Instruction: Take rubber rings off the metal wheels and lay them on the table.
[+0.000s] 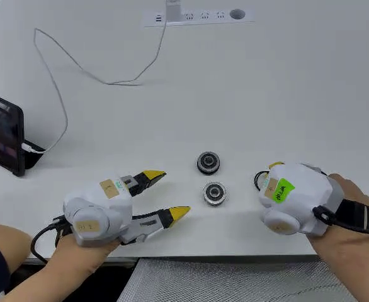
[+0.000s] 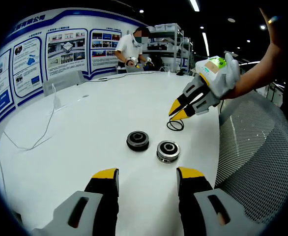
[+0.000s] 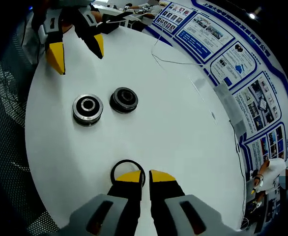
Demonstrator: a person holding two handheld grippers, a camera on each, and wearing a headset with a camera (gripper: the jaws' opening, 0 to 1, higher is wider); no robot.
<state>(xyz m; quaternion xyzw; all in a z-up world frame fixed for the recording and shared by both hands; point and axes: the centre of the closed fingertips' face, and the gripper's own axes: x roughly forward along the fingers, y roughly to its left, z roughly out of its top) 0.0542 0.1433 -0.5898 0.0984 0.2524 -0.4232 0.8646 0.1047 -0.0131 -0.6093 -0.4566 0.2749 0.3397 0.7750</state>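
Two metal wheels lie on the white table [image 1: 285, 94]. The farther wheel [image 1: 208, 162] [image 2: 137, 140] [image 3: 124, 100] looks black around its rim. The nearer wheel [image 1: 215, 193] [image 2: 168, 151] [image 3: 88, 108] shows bare metal. A loose black rubber ring [image 3: 118, 167] [image 2: 175, 125] [image 1: 258, 181] lies flat on the table to the right of the wheels. My right gripper [image 3: 146, 176] [image 2: 180, 110] has its jaws pinched together at the ring's edge, tips down at the table. My left gripper [image 1: 167, 195] [image 2: 148, 173] stands open, left of the wheels, with nothing between its fingers.
A dark tablet [image 1: 2, 138] stands at the left edge, with a white cable [image 1: 58, 94] running to a power strip [image 1: 197, 16] at the back. Grey mesh [image 1: 235, 280] lies beyond the table's front edge. A person [image 2: 134, 46] works at the far end.
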